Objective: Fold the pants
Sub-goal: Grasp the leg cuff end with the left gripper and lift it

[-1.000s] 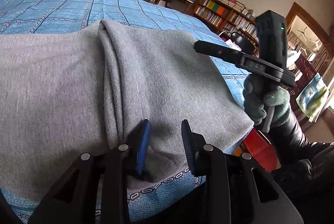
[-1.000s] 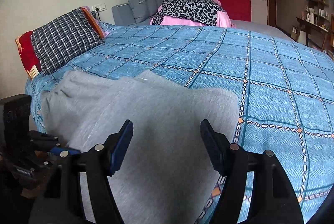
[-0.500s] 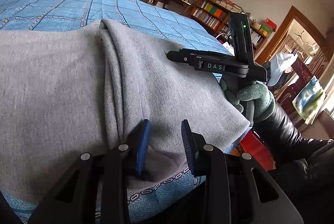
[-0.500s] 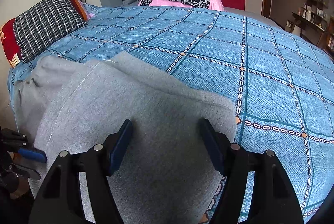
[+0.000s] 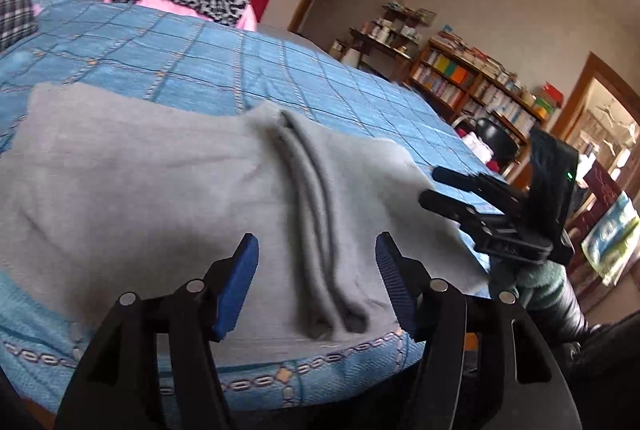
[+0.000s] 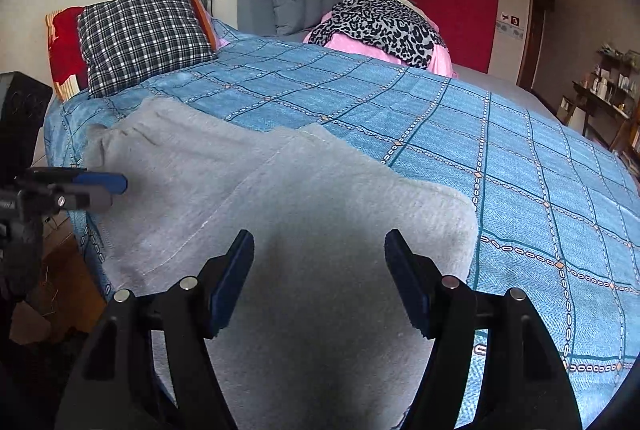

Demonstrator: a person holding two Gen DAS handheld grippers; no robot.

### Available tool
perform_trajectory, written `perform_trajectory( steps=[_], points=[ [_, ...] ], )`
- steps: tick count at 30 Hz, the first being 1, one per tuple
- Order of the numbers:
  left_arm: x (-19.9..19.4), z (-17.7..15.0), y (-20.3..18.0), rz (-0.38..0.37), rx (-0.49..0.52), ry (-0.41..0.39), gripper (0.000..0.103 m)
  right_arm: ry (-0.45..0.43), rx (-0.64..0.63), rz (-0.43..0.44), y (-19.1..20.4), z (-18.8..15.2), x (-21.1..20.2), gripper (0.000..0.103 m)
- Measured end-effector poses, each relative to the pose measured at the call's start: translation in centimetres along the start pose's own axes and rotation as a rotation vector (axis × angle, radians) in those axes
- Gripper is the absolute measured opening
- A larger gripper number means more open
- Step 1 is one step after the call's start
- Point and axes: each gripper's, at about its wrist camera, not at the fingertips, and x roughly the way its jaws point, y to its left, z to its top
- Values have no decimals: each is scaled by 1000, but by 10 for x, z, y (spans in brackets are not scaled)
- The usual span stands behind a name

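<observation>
The grey pants (image 5: 168, 189) lie folded flat on the near edge of the bed, on a blue bedspread (image 6: 460, 133) with a woven look and a grid of chain-pattern lines. The fabric is a soft, fuzzy sweatshirt knit, and a light stitched seam runs diagonally across it in the right wrist view. In the left wrist view a thick ridge of bunched folds (image 5: 316, 230) runs from the far edge of the pants down to the near hem, kind of like two rolled cords side by side.

The left gripper (image 5: 316, 270) sits low over that ridge with its jaws opening; the ridge lies between the blue ribbed pads (image 5: 236, 282) but they don't press on it. The right gripper (image 6: 320, 278) is spread wide above a smooth rounded stretch of the pants, nothing pinched. It's carried by a hand in a green knit glove (image 5: 536, 278), seen from the left camera.

At the head of the bed there's a plaid pillow (image 6: 140, 37) and a leopard-print cloth (image 6: 380, 25) over something pink. A bookshelf (image 5: 472, 85) stands along the far wall.
</observation>
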Motion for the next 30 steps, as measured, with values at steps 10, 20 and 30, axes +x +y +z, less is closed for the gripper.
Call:
perform_trajectory(
  steps=[10,20,30],
  points=[
    [-68,-3,81,220,-214,-132,61,3,-26,39,27,8,1,70],
    [-80,-8,126,312,-329,-168,61,20,-29,76,42,8,8,70],
    [-64,0,151,269,-427,-196,61,30,-12,89,44,5,14,70]
  ],
)
